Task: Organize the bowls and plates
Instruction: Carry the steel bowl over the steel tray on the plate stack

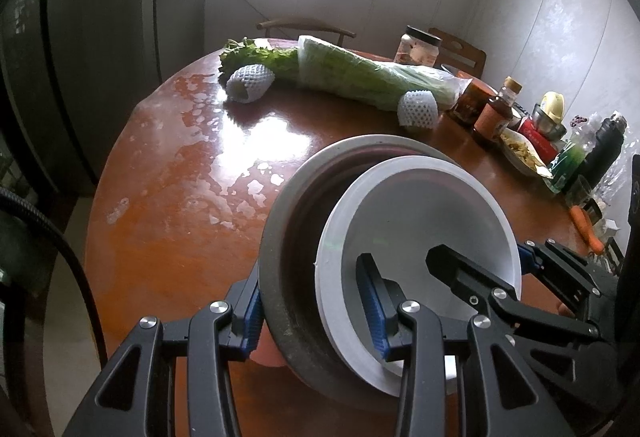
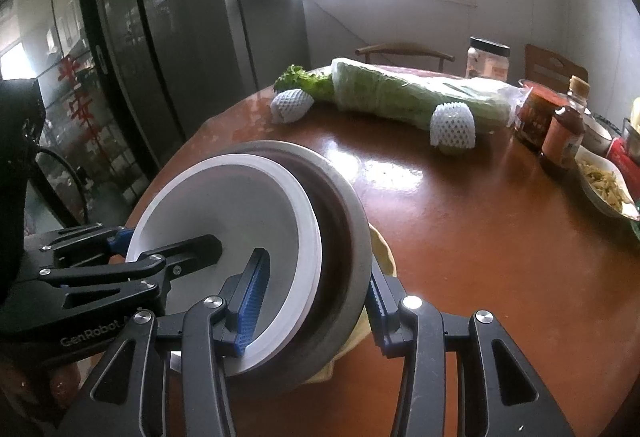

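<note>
Bowls, a white bowl [image 1: 420, 225] nested in a grey bowl [image 1: 280, 237], sit tilted at the near edge of the table [image 1: 180, 197] in the left wrist view, where the left gripper [image 1: 316, 311] is clamped across both walls on the left and the right gripper [image 1: 478, 263] bites the rim on the right. From the right wrist view the right gripper [image 2: 314, 307] clamps both walls too, so I judge the stack should be lowered level, both hands together, onto bare table short of the cabbage [image 2: 408, 97].
</note>
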`<state>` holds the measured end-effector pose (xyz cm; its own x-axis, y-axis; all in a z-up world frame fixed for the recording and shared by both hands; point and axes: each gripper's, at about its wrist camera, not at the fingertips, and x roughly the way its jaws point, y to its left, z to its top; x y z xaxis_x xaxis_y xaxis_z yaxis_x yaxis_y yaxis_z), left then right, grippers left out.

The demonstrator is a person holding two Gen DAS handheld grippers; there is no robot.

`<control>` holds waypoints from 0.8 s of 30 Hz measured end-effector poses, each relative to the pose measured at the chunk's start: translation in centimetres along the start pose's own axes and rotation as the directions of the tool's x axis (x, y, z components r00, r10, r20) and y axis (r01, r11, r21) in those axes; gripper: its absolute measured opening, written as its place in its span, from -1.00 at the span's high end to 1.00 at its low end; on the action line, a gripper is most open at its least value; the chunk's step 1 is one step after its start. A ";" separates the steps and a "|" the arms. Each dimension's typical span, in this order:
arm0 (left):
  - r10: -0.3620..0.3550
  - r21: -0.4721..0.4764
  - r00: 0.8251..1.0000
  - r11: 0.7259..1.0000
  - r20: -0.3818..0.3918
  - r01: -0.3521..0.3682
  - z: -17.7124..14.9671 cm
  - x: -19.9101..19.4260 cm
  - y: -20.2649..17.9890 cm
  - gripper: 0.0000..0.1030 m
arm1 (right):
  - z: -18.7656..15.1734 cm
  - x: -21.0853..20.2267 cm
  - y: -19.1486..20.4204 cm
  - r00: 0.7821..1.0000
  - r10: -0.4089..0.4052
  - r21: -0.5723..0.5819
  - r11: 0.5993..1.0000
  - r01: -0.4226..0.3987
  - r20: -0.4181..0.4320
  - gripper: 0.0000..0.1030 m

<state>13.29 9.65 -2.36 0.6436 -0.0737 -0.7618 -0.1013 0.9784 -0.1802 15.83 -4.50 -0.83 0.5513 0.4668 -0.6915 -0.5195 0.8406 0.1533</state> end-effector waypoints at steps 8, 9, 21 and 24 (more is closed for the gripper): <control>0.010 0.003 1.000 1.000 -0.006 -0.010 -0.1 0.5 0.0 0.18 | -0.3 0.6 -0.1 1.000 -0.001 0.002 1.000 0.001 -0.013 0.09; 0.010 0.003 1.000 1.000 -0.007 -0.010 -0.1 0.6 0.0 0.18 | -0.3 0.7 -0.2 1.000 -0.001 0.001 1.000 0.001 -0.013 0.09; 0.026 0.003 1.000 1.000 -0.004 -0.026 -0.2 1.0 0.2 0.18 | -0.4 1.0 0.0 1.000 -0.015 -0.011 1.000 0.015 -0.009 0.09; 0.025 0.002 1.000 1.000 -0.004 -0.025 -0.3 1.0 0.3 0.18 | -0.4 1.1 0.1 1.000 -0.020 -0.018 1.000 0.020 -0.007 0.09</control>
<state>13.70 9.79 -3.34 0.6382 -0.0502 -0.7683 -0.1155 0.9803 -0.1600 16.17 -4.02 -1.86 0.5572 0.4476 -0.6994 -0.5196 0.8449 0.1268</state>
